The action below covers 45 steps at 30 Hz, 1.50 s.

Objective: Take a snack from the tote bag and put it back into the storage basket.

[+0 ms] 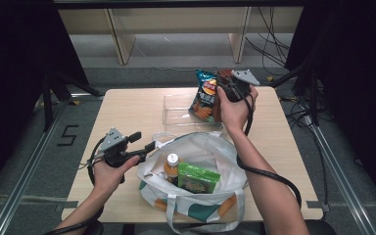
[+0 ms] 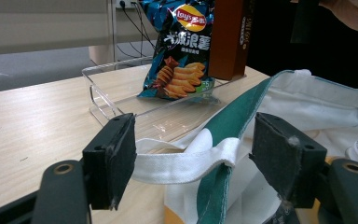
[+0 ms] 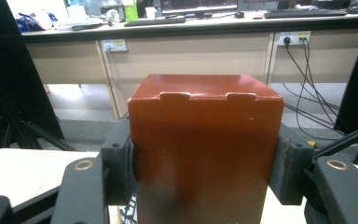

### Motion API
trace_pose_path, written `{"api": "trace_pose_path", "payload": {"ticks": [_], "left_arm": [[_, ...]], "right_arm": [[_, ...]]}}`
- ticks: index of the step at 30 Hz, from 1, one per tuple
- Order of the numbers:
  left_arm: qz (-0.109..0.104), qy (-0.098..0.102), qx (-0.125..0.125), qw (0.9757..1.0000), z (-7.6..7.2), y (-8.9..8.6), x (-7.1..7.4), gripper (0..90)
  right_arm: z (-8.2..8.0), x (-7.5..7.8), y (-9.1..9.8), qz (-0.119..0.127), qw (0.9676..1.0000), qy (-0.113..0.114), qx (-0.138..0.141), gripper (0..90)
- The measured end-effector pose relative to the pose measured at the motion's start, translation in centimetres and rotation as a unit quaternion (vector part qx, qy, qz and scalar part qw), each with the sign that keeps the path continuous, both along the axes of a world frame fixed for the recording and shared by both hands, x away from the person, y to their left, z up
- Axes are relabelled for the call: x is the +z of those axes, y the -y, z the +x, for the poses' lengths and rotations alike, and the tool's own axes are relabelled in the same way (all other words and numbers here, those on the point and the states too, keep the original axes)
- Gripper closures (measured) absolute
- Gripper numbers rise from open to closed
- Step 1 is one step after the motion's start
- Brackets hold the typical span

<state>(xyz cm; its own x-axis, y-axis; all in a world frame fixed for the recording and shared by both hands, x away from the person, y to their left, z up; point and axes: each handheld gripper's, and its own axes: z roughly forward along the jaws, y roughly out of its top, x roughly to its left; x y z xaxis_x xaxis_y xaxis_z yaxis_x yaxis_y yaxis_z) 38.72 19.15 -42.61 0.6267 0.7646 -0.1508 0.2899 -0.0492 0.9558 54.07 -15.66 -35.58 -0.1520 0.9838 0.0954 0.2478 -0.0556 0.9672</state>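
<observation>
A brown carton (image 3: 205, 140) stands upright between the pads of my right gripper (image 3: 205, 163), which is shut on its two sides. In the high view that gripper (image 1: 223, 93) holds the carton (image 1: 217, 110) at the right end of a clear plastic tray (image 1: 176, 110), beside a blue chips bag (image 1: 203, 95). My left gripper (image 1: 143, 142) is open at the left rim of a white tote bag (image 1: 200, 147). The bag's white strap (image 2: 182, 163) runs across the gap between the open jaws of the left gripper (image 2: 193, 158). Beyond stand the chips bag (image 2: 182, 51) and carton (image 2: 228, 37).
Inside the tote bag are a bottle with a white cap (image 1: 172, 165) and a green packet (image 1: 198, 177). The light wooden table (image 1: 127, 107) has bare room at its left and far right. Dark stands and cables flank the table.
</observation>
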Motion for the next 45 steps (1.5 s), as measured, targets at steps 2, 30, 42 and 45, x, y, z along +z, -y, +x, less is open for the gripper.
{"api": "trace_pose_path", "payload": {"ticks": [2,30,42,45], "left_arm": [[0.002,-0.002,0.002,1.0,0.0,0.0,0.0,30.0],[0.004,-0.002,0.001,1.0,0.0,0.0,0.0,30.0],[0.005,-0.002,0.0,1.0,0.0,0.1,0.0,30.0],[0.004,-0.001,0.001,1.0,0.0,0.0,0.0,30.0]], "right_arm": [[0.0,-0.1,0.0,-0.007,1.0,0.003,-0.003,39.1],[-1.4,-2.4,0.1,-0.033,0.9981,-0.045,-0.027,38.7],[-1.4,-3.2,-0.2,-0.034,0.9951,-0.09,-0.025,38.9],[-1.4,-3.9,-0.3,-0.026,0.9943,-0.098,-0.033,38.8]]}}
